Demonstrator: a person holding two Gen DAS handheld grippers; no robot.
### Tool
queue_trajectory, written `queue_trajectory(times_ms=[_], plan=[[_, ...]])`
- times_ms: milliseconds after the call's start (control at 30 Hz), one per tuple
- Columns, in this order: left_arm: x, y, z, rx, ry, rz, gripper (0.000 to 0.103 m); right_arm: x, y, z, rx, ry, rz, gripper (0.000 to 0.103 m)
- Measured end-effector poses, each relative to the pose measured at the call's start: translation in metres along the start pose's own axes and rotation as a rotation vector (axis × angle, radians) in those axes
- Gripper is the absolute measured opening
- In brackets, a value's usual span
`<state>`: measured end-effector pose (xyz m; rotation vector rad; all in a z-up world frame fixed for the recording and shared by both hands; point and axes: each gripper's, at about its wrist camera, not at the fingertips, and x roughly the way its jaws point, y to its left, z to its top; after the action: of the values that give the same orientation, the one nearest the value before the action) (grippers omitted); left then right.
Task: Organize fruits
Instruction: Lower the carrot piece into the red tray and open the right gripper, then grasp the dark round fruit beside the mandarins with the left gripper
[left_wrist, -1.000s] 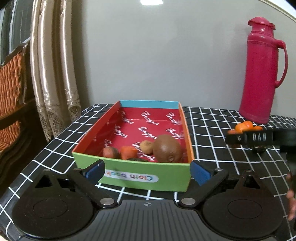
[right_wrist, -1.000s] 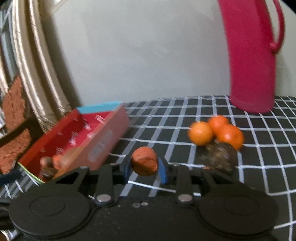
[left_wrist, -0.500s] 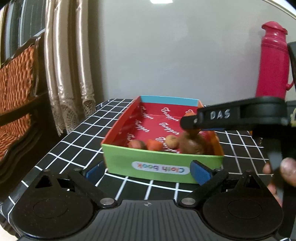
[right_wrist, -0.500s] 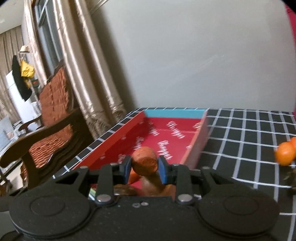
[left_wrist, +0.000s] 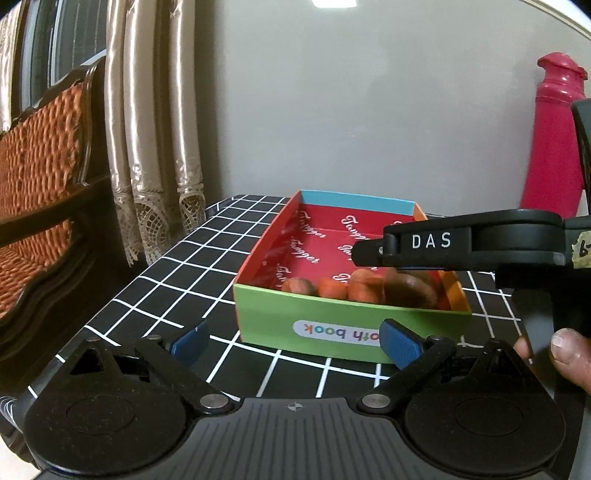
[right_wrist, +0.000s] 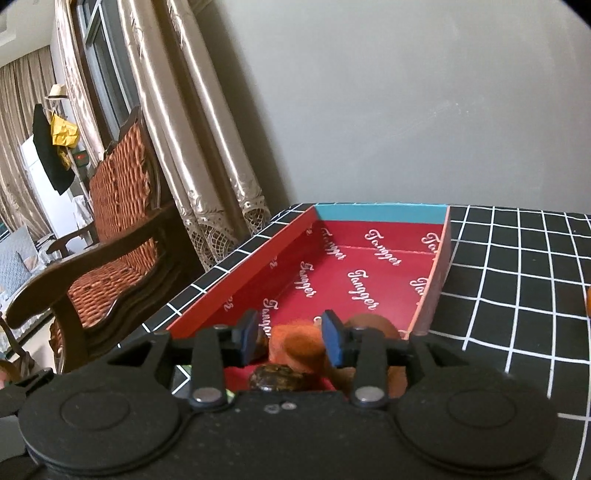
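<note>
Through my left wrist camera, my left gripper (left_wrist: 293, 341) stood wide open and empty before the box (left_wrist: 351, 325), while my right gripper (left_wrist: 369, 254) reached over the fruits (left_wrist: 369, 288) heaped at the near end. Through my right wrist camera, my right gripper's jaws were parted, the orange-brown fruit (right_wrist: 295, 347) loose between them; lifting straight up seemed wisest. Only this view showed the box's bare far floor.

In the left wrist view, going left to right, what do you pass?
Wooden chair → curtains → box → right gripper → pink thermos.
</note>
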<state>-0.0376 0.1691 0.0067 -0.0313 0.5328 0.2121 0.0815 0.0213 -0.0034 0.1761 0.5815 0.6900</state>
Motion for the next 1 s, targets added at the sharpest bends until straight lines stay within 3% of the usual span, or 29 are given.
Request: queue_trajectory(times_ms=[33,100,133,167,300,533,1000], plan=[[-0.001,-0.002,0.0,0.001,-0.003,-0.003,0.098,-0.002,-0.001,0.001,0.006,-0.005,0.002,0.042],[-0.001,-0.006,0.001,0.006,-0.007,-0.007,0.098,-0.006,-0.003,0.002,0.015,-0.02,0.003,0.055],[-0.001,-0.008,0.001,0.009,-0.009,-0.009,0.098,-0.01,-0.003,0.002,0.014,-0.03,-0.004,0.069],[-0.001,-0.011,0.002,0.013,-0.012,-0.011,0.098,-0.014,-0.004,0.003,0.01,-0.044,-0.011,0.073],[-0.003,-0.022,0.002,0.03,-0.029,-0.023,0.098,-0.029,-0.009,0.006,0.004,-0.07,-0.036,0.074],[-0.006,-0.053,0.003,0.073,-0.049,-0.061,0.098,-0.056,-0.035,0.007,0.049,-0.108,-0.1,0.089],[0.001,-0.129,0.001,0.178,-0.073,-0.135,0.098,-0.114,-0.096,-0.009,0.133,-0.142,-0.226,0.089]])
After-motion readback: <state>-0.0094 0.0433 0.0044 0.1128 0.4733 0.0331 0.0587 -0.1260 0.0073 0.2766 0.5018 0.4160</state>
